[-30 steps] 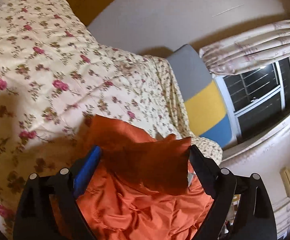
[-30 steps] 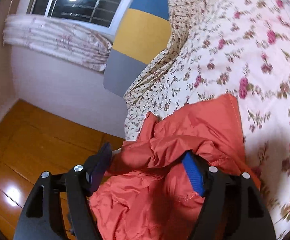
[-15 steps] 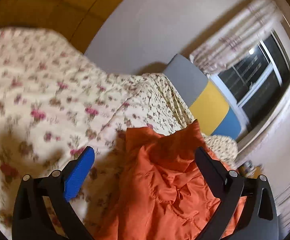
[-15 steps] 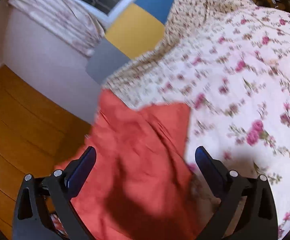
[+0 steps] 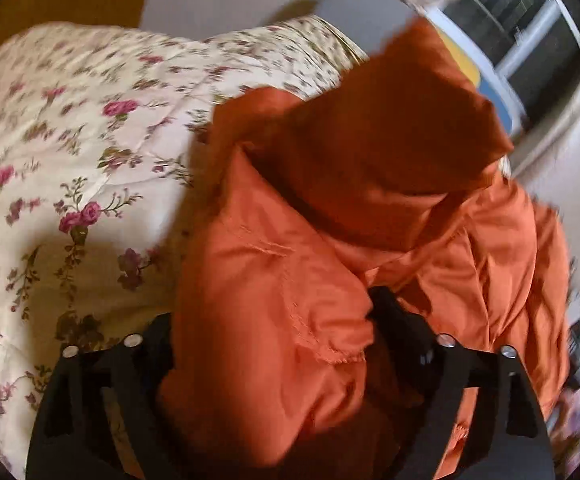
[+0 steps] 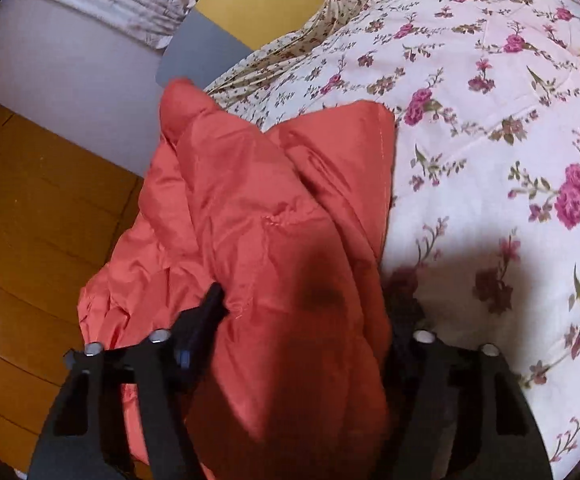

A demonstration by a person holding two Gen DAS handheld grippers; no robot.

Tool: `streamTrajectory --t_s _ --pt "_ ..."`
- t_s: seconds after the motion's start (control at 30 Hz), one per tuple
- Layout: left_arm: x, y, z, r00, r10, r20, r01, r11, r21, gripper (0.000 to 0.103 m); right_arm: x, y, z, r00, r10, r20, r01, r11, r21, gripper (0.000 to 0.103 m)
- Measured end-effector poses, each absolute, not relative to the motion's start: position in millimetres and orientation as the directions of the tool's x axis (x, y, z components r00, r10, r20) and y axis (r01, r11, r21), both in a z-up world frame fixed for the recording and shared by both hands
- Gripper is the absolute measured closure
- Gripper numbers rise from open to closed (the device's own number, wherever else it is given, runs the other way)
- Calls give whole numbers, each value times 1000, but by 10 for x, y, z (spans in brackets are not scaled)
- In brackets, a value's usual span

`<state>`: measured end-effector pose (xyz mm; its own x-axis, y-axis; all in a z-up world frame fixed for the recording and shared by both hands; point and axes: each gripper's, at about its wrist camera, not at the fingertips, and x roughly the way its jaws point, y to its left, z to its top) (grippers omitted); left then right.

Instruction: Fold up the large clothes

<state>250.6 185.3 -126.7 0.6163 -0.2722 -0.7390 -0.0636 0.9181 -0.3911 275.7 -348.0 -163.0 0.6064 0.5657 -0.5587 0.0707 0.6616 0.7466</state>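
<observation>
The floral bed cover (image 6: 490, 92) lies broad and bare beside the orange jacket (image 6: 274, 216), bunched at the bed's edge by the wooden floor (image 6: 42, 200). Both tilted downward, the left gripper (image 5: 274, 320) and right gripper (image 6: 306, 312) have just been closing, each with a thick jacket fold between its jaws.

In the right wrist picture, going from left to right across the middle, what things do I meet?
Wooden floor → orange jacket → flowered bedspread.
</observation>
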Motion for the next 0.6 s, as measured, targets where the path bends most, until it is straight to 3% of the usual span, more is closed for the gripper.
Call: streamTrajectory --t_s 0.1,0.2,0.6 --pt "2416 1887 -1286 608 -323 -725 -52 895 -442 35 2650 -3499 -1625 608 588 -534 64 634 771 54" --pt "2304 1863 -1275 604 -355 -713 -37 882 -470 44 2581 -3516 -1631 611 599 -517 61 616 785 58" --pt "1520 1712 -1251 586 -405 -702 38 879 -475 44 1848 -3675 -1573 601 630 -492 38 592 805 58"
